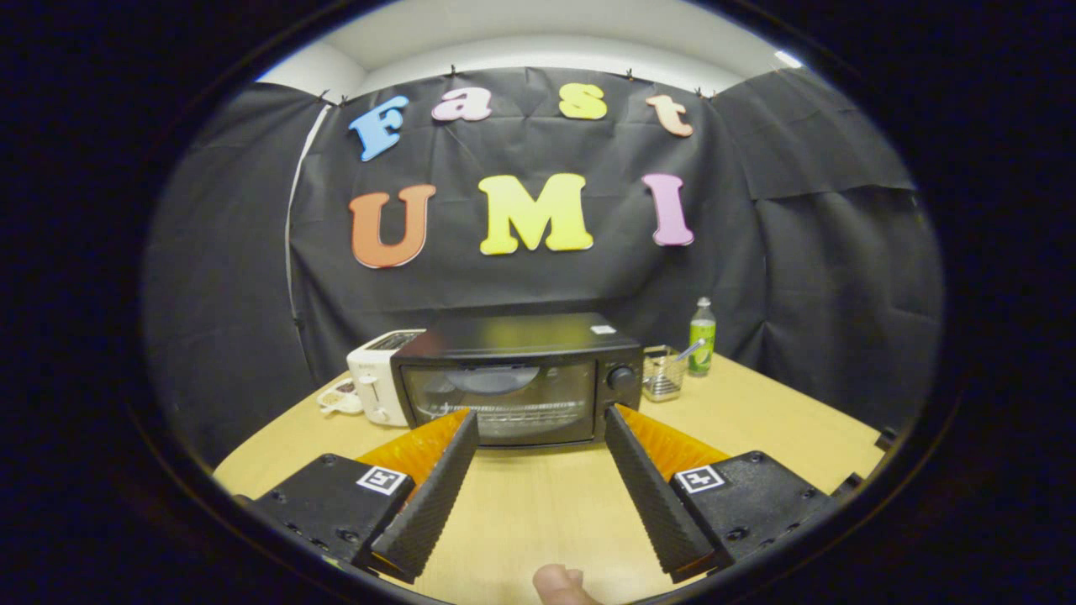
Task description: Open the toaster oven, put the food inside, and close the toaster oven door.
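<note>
A black toaster oven (514, 378) stands on the wooden table (756, 428), its glass door (498, 402) shut and a wire rack visible behind the glass. A round knob (622, 377) sits on its right panel. My gripper (540, 413) is open, its two black ribbed fingers (437, 487) spread wide just in front of the oven's door, with nothing between them. A fingertip of a person (561, 584) shows below the fingers.
A white pop-up toaster (376, 376) stands against the oven's left side, with a small white cup (340, 398) in front of it. To the oven's right are a wire basket (664, 373) and a green bottle (702, 336). Bare table lies between fingers and oven.
</note>
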The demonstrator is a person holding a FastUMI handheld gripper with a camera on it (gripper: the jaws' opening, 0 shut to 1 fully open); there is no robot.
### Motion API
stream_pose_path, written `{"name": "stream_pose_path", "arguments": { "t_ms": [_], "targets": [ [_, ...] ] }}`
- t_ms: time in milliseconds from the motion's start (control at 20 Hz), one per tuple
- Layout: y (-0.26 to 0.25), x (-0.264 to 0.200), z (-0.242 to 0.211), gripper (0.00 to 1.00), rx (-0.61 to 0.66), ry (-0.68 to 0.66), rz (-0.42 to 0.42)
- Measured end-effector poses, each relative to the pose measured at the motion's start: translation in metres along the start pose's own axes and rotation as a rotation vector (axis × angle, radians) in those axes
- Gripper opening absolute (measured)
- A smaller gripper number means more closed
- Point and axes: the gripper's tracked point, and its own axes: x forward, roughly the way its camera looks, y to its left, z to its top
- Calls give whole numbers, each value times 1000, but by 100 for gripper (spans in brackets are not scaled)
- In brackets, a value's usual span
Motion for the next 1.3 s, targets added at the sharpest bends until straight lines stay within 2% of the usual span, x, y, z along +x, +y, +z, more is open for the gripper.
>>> {"name": "stream_pose_path", "arguments": {
  "t_ms": [100,350,550,650,950,1300],
  "targets": [
    [-18,-24,30,100,-18,-65,-40],
    [-36,-81,87,100,46,-127,-20],
    [-53,-112,113,100,47,-156,-56],
    [-51,-124,124,100,27,-180,-49],
    [-40,-144,134,100,-28,-237,-21],
    [-38,-138,120,100,-21,-208,0]
  ]
}}
